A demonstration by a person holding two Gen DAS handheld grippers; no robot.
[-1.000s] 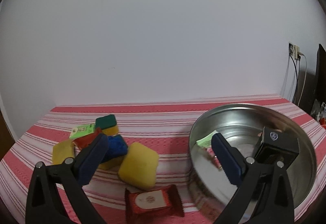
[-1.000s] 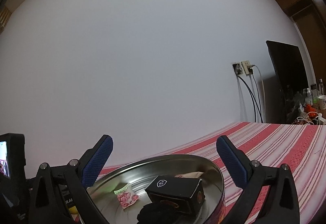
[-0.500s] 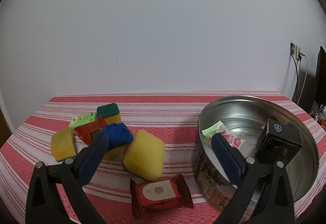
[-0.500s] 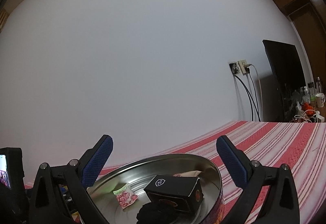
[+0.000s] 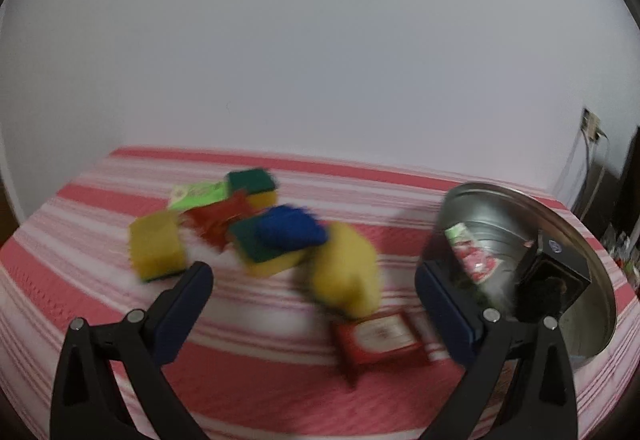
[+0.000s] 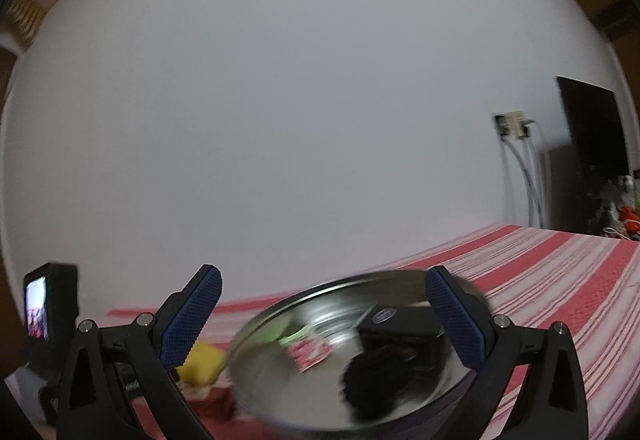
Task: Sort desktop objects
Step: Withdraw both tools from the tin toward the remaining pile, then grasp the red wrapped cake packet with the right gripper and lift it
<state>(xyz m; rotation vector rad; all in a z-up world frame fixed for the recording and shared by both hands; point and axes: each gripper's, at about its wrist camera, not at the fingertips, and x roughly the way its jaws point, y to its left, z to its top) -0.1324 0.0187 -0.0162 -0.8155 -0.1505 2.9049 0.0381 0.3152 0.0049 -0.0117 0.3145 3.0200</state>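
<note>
A round metal tin [image 5: 576, 240] stands on the right of the striped cloth and holds a black box [image 5: 560, 272], a pink-and-green snack packet [image 5: 470, 252] and a dark fuzzy lump [image 5: 540, 296]. Left of it lies a blurred heap: yellow sponges [image 5: 346, 280] [image 5: 156, 244], a blue block [image 5: 290, 228], a green-topped sponge [image 5: 252, 182], a red wrapper [image 5: 216, 222] and a green packet [image 5: 196, 194]. A red snack packet [image 5: 378, 338] lies between my left gripper's [image 5: 312, 312] open, empty fingers. My right gripper [image 6: 322, 316] is open over the tin [image 6: 280, 352].
The table wears a red and white striped cloth [image 5: 80, 300]. A white wall stands close behind. A wall socket with cables [image 6: 514, 128] and a dark screen [image 6: 592, 144] are at the far right. The other gripper's camera display [image 6: 38, 308] shows at the left of the right wrist view.
Both views have swung and blurred. The left gripper has shifted left, so the tin now sits further right and the heap is more central. The right gripper has dropped closer to the tin.
</note>
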